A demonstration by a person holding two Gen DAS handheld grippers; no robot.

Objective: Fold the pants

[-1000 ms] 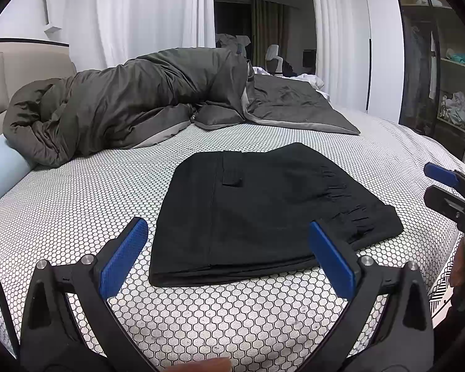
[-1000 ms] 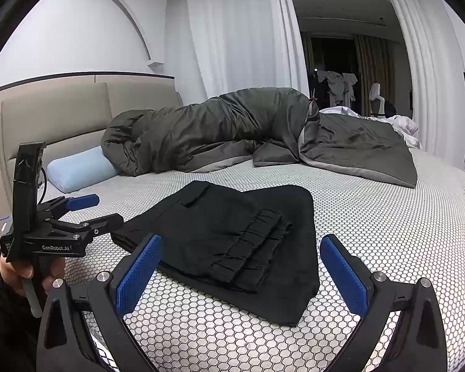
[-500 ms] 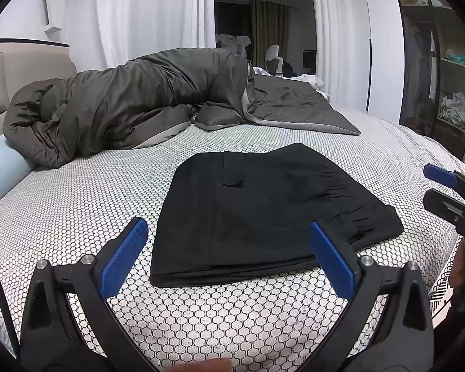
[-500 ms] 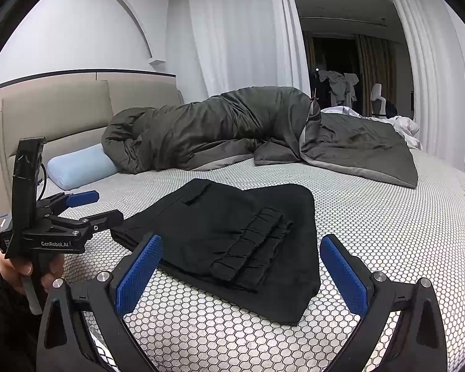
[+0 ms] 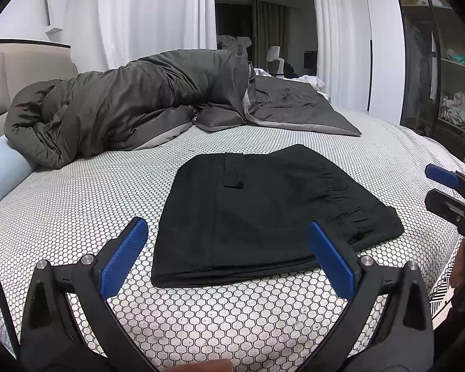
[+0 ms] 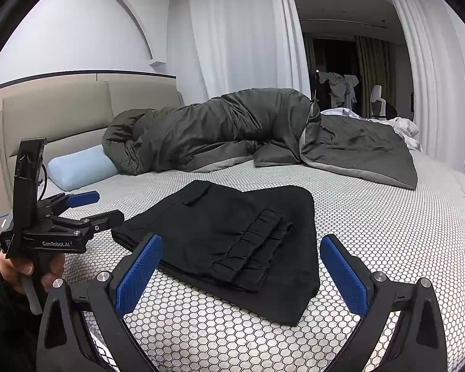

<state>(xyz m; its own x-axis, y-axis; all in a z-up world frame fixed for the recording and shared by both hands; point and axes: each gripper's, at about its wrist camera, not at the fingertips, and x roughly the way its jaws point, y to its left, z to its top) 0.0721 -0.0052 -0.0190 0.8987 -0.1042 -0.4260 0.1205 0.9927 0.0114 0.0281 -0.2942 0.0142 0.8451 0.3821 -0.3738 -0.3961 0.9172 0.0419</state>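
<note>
The black pants (image 5: 257,214) lie folded into a flat, layered rectangle on the bed (image 5: 77,204), near its front edge, on a white cover printed with small dark hexagons. Their gathered waistband (image 6: 254,248) lies on top, toward the right side of the stack.

The left gripper (image 5: 229,257) hovers just short of the near edge of the pants, its blue-padded fingers spread wide and holding nothing. The right gripper (image 6: 238,272) is likewise wide open and empty, hanging above the bed's edge beside the waistband end; neither touches the cloth. In the right wrist view a hand (image 6: 24,271) grasps the handle of the left gripper at the left of the picture.

Nothing lies between the grippers and the pants. Behind the pants, well apart from them, a bulky dark grey duvet (image 5: 130,111) is heaped across the bed, one flat part spreading out to the right. A pale blue pillow (image 6: 80,167) sits against the beige padded headboard (image 6: 55,117), partly tucked under the duvet. White curtains (image 6: 241,31) hang behind, and through the opening a dim room shows what seem to be clothes on a rack, too dark to be sure. At the far right of the left wrist view stands an open wardrobe (image 5: 449,86) with shelves.
</note>
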